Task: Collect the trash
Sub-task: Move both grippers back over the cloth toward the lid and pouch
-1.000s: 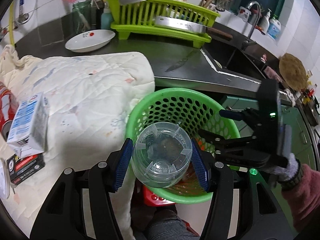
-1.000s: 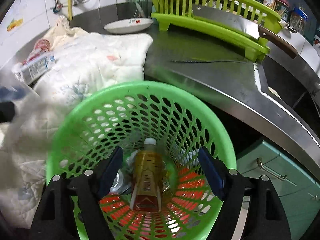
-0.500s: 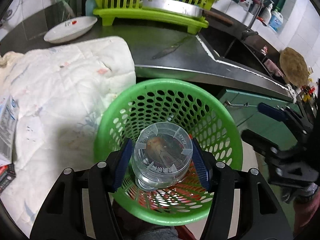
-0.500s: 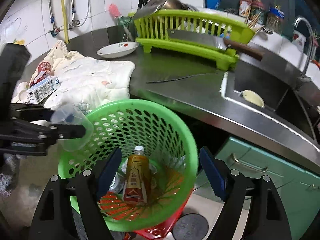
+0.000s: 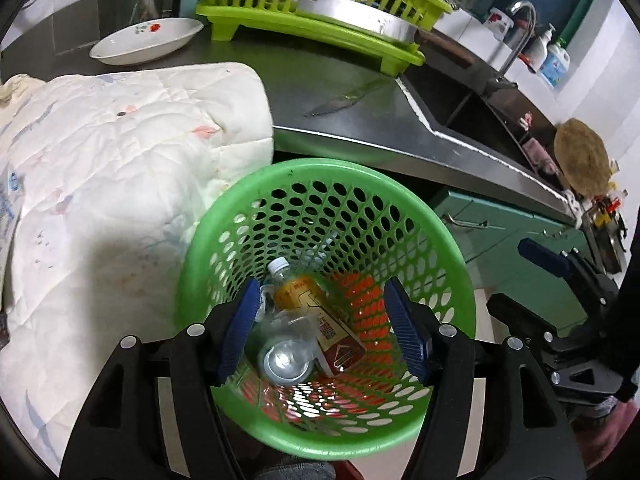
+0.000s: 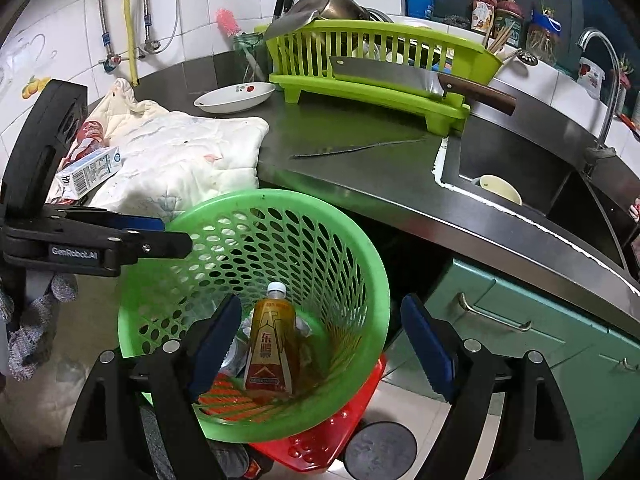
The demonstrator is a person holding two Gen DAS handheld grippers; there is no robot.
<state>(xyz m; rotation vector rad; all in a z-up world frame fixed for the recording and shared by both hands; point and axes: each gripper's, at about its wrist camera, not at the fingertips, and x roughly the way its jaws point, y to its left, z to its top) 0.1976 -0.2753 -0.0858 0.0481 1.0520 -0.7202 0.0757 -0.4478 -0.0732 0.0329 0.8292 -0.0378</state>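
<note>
I looked down into the green basket [image 5: 256, 208] and saw trash already in it: a clear plastic bottle [image 5: 286, 354] lay at the bottom, right beside a brown drink bottle [image 5: 316, 308], and both showed between my left jaws and well below them. So I judged that part of the job was done. Some trash was left, I thought. A little milk carton [image 6: 90, 170] and a red packet [image 6: 89, 133] sat on the white quilt [image 6: 180, 152], far off to the left of my right jaws. My left gripper [image 5: 320, 330] was spread wide and let go, with nothing in it and touching nothing. My right gripper [image 6: 320, 346] was spread wide too and held nothing, with the brown drink bottle deep down between its jaws. I would go for the carton next.
</note>
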